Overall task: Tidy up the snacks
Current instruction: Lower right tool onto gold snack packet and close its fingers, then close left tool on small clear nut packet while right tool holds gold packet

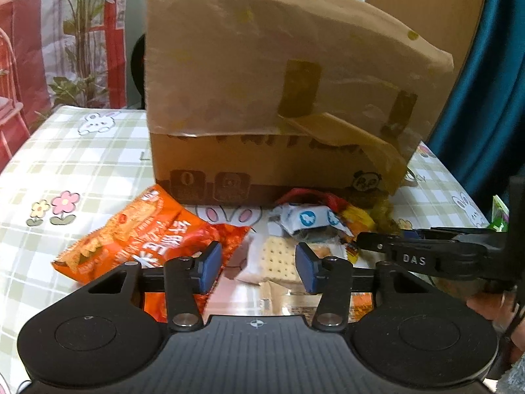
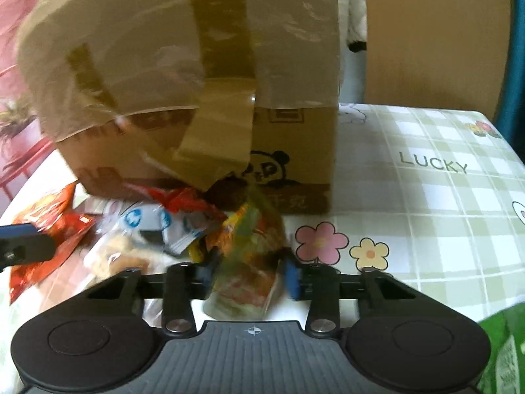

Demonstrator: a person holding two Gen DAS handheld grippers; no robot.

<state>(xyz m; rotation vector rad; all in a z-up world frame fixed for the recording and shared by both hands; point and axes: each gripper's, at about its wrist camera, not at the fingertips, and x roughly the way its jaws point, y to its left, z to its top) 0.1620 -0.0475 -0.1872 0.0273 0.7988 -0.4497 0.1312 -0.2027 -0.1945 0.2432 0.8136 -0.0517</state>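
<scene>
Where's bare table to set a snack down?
Right of the box, around the LUCKY print and flowers. Also left of the orange bag. The snack pile before the box is crowded.

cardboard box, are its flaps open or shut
Open on the near side: the cardboard box has a near flap standing up above its front wall, loose brown tape hanging off it. Its inside is hidden.

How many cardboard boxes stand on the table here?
1. The taped cardboard box stands on the checked tablecloth behind the snack packets. A brown board behind the table may be another; unclear.
</scene>
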